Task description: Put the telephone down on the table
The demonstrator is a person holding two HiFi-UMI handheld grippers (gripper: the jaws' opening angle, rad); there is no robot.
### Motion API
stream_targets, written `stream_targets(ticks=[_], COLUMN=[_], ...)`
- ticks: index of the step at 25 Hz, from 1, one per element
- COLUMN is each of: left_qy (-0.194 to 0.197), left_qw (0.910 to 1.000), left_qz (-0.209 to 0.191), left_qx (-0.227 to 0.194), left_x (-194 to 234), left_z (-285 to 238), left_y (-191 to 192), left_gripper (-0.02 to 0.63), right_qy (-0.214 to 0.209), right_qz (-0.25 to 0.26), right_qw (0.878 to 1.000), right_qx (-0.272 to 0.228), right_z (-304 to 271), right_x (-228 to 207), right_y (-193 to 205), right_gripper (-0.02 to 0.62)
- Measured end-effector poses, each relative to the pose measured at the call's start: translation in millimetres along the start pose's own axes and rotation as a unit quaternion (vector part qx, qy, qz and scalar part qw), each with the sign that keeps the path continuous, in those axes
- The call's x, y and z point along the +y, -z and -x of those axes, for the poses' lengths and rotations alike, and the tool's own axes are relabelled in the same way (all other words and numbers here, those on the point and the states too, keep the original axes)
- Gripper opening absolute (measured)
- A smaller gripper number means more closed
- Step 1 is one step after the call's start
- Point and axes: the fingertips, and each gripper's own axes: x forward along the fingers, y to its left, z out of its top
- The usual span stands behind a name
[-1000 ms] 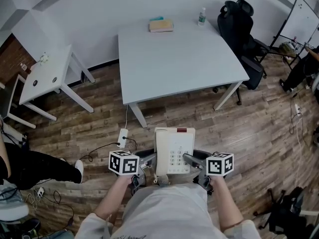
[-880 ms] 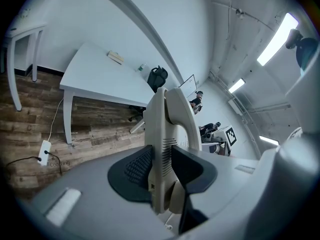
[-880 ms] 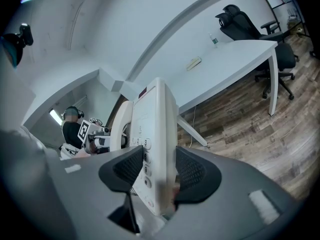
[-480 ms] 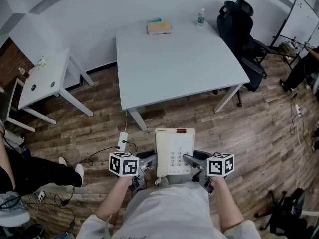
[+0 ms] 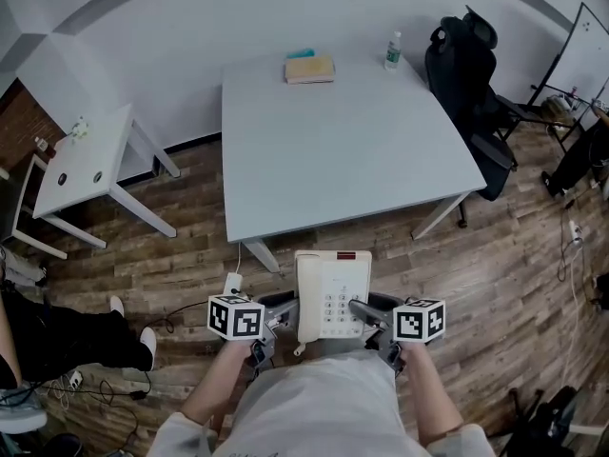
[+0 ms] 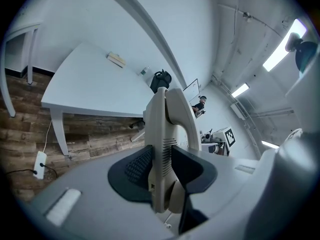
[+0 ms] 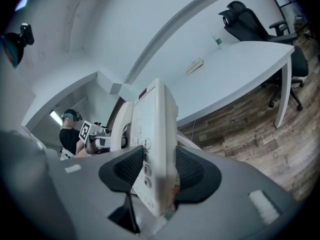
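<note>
A cream desk telephone [image 5: 331, 293] with a keypad and a red strip at its top hangs in the air above the wooden floor, close to my body. My left gripper [image 5: 282, 314] is shut on its handset side [image 6: 167, 149]. My right gripper [image 5: 364, 312] is shut on its keypad edge [image 7: 156, 164]. The white table [image 5: 343, 141] stands ahead of the phone, its near edge a short way beyond it. In both gripper views the phone sits edge-on between the dark pads.
A tan book [image 5: 309, 69] and a bottle [image 5: 391, 50] stand at the table's far edge. A black office chair [image 5: 471, 74] is at the table's right, a small white side table [image 5: 81, 165] at the left. A power strip with cables [image 5: 233, 284] lies on the floor.
The table has come nearer and sits lower in the head view. The phone stays held between both grippers in the same pose.
</note>
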Motion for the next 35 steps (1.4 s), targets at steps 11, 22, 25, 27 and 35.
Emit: stream_targets(ticks=[11, 22, 25, 27, 35], left_qy=[0.000, -0.014, -0.016, -0.019, -0.026], left_qw=[0.9997, 0.9992, 0.9990, 0.9989, 0.9977], left_qz=[0.022, 0.037, 0.038, 0.038, 0.047], left_qx=[-0.005, -0.007, -0.015, -0.021, -0.041], left_x=[22.9, 34.4, 39.3, 42.7, 54.4], left_z=[-45.4, -96.8, -107.3, -112.7, -138.3], left_y=[-73.5, -145.4, -157.1, -162.8, -207.8], left_gripper=[0.135, 0.133, 0.135, 0.135, 0.134], right_qy=[-0.002, -0.017, -0.020, -0.022, -0.032], right_qz=[-0.004, -0.007, -0.002, 0.004, 0.019], right_qw=[1.000, 0.999, 0.999, 0.999, 0.998], right_qx=[0.016, 0.034, 0.037, 0.040, 0.053], right_z=[-16.8, -24.2, -27.3, -29.8, -40.9], right_x=[-41.3, -86.4, -96.8, -102.8, -125.4], right_y=[-81.8, -162.5, -177.1, -184.8, -238.3], right_gripper=[0.210, 0.210, 0.210, 0.210, 0.210])
